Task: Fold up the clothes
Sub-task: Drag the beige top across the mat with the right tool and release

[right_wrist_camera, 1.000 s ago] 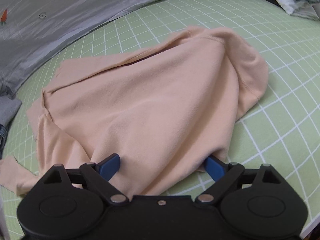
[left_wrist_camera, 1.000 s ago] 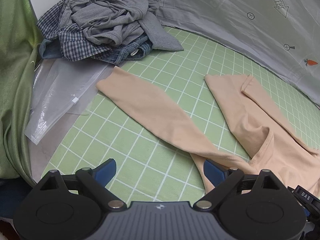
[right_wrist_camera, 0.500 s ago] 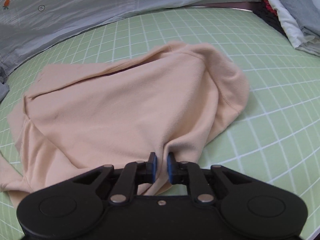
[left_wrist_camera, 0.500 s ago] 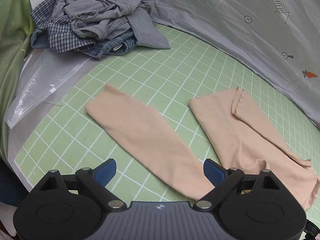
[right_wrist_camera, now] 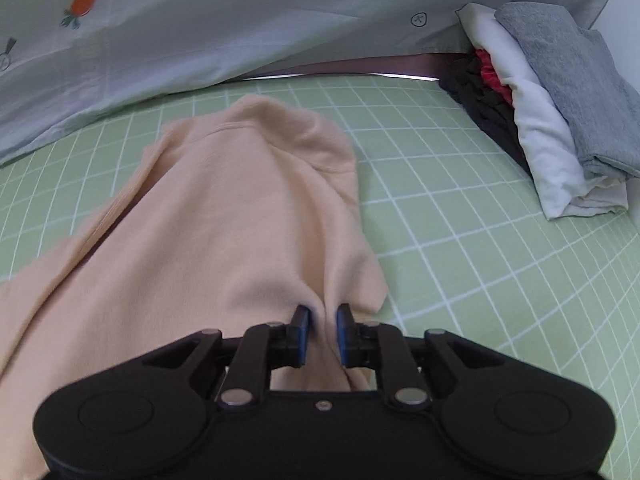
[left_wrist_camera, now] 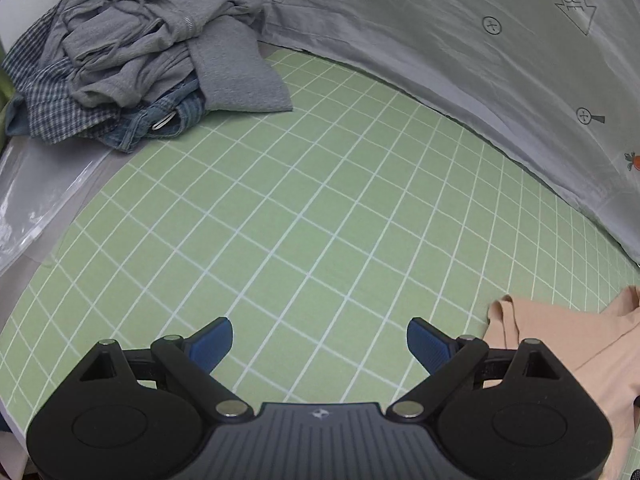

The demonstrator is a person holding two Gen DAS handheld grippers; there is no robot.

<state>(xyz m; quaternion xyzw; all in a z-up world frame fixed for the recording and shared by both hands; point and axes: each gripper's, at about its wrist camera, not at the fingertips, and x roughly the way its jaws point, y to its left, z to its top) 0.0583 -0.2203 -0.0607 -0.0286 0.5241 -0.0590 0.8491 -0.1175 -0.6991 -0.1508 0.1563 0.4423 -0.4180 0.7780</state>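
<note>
A peach long-sleeved top (right_wrist_camera: 224, 240) lies bunched on the green grid mat (right_wrist_camera: 480, 280). My right gripper (right_wrist_camera: 322, 332) is shut on a pinch of its near edge, and the cloth stretches away from the blue pads. In the left wrist view only a corner of the top (left_wrist_camera: 560, 344) shows at the lower right. My left gripper (left_wrist_camera: 320, 340) is open and empty above the bare mat (left_wrist_camera: 300, 220), its right finger just left of that corner.
A heap of grey, plaid and denim clothes (left_wrist_camera: 132, 60) lies at the mat's far left, with a clear plastic bag (left_wrist_camera: 28, 200) beside it. A grey carrot-print sheet (right_wrist_camera: 200, 20) runs along the back. A stack of folded clothes (right_wrist_camera: 552, 112) sits at the far right.
My right gripper closed on the top's edge and has pulled it right, dragging the sleeves out of the left view. My left gripper stayed open and now looks over bare mat.
</note>
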